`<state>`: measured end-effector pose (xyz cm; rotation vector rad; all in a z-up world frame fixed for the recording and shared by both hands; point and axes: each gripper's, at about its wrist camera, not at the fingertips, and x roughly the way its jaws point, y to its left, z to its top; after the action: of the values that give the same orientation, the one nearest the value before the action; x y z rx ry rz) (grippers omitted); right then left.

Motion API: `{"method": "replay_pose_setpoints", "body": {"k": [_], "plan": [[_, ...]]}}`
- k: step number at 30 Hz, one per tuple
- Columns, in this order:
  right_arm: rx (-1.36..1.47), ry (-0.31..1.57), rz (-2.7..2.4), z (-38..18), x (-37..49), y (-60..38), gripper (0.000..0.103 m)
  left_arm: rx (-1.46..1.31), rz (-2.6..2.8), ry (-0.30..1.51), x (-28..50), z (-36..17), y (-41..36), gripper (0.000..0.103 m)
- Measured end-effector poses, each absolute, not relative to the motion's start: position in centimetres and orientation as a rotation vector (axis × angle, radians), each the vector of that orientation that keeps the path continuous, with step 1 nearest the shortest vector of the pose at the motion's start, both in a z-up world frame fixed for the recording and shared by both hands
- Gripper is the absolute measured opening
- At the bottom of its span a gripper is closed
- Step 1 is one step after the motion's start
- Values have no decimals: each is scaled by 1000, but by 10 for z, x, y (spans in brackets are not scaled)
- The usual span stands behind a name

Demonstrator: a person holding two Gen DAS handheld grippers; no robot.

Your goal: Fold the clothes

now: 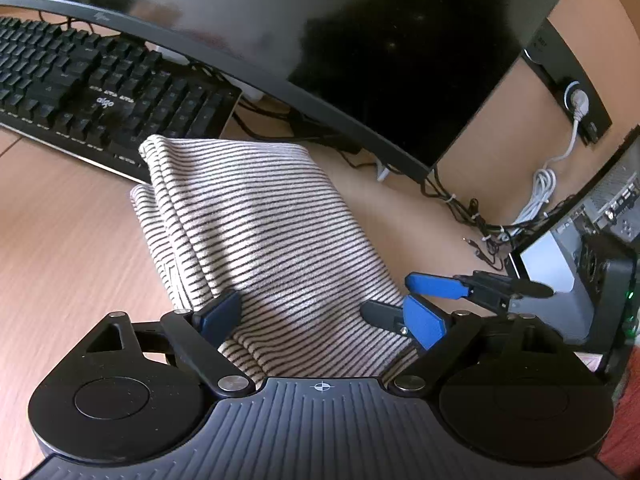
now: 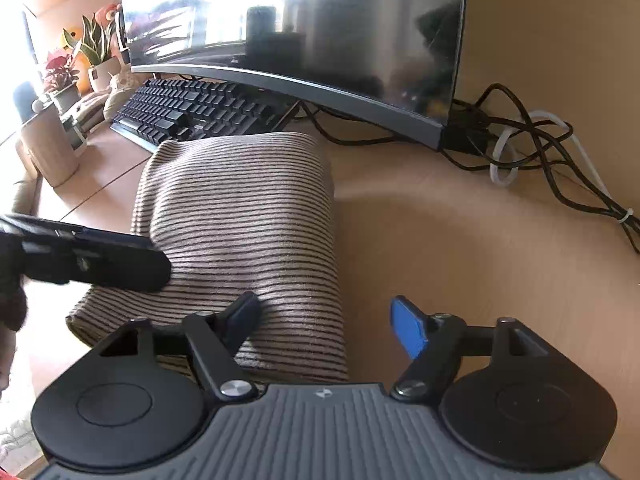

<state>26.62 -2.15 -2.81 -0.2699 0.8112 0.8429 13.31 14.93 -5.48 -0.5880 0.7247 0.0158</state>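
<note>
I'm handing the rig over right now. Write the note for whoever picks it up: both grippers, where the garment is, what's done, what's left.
Left gripper: open, holding nothing, jaws standing either side of the near end of the striped garment.
Right gripper: open, holding nothing, at the garment's near right corner; one finger over the cloth, the other over bare desk.
Garment: lies folded into a narrow layered stack on the desk, its far end by the keyboard, in front of the monitor.
Done: lengthwise folds appear made.
Left: probably one more fold across, or tidy the offset left edge.
</note>
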Motion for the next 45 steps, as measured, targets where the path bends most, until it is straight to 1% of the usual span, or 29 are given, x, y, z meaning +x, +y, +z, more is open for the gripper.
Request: {"method": "replay_pose_setpoints", "body": {"k": [2,4,6,7,11,14,16,19,22,26,29,30,31,32,33,36,37,38,42,45], "plan": [[-261,811,836,-28,268,-25,78,-583,11,712,135,-49,150,87],[-250,810,827,-28,269,-26,80,-574,4,696,137,-43,151,80],[-244,805,824,-28,267,-29,80,-565,-4,679,140,-36,152,78],[-244,800,823,-26,265,-30,80,-562,-4,682,143,-36,153,75],[-218,736,916,-4,245,-32,79,-573,15,716,155,-50,161,69],[-241,711,1006,3,227,-23,79,-602,10,710,157,-56,167,70],[-303,729,998,-11,222,-12,78,-620,6,703,155,-60,169,70],[-383,746,968,-32,218,2,83,-654,4,682,151,-64,171,70],[-378,762,971,-30,220,5,83,-673,20,663,146,-66,171,70],[-384,756,986,-31,220,4,84,-618,58,658,143,-63,161,70],[-332,746,989,-28,217,-7,86,-532,135,663,132,-50,145,70],[-306,743,985,-26,215,-15,86,-507,162,655,123,-46,137,72],[-272,734,982,-23,214,-24,91,-482,192,643,111,-41,128,83],[-238,715,975,-22,212,-36,99,-456,222,631,99,-36,119,88],[-209,692,965,-21,211,-49,103,-440,260,616,85,-33,110,93],[-158,644,929,-22,204,-85,103,-422,387,564,42,-28,80,98],[-147,640,916,-24,202,-96,103,-431,419,553,31,-30,69,101],[-138,636,906,-27,199,-107,103,-434,450,543,22,-34,57,103],[-119,608,919,-33,182,-135,103,-436,567,512,-8,-47,13,103],[-109,533,942,-32,164,-156,103,-384,610,532,-15,-49,-12,103]]}}
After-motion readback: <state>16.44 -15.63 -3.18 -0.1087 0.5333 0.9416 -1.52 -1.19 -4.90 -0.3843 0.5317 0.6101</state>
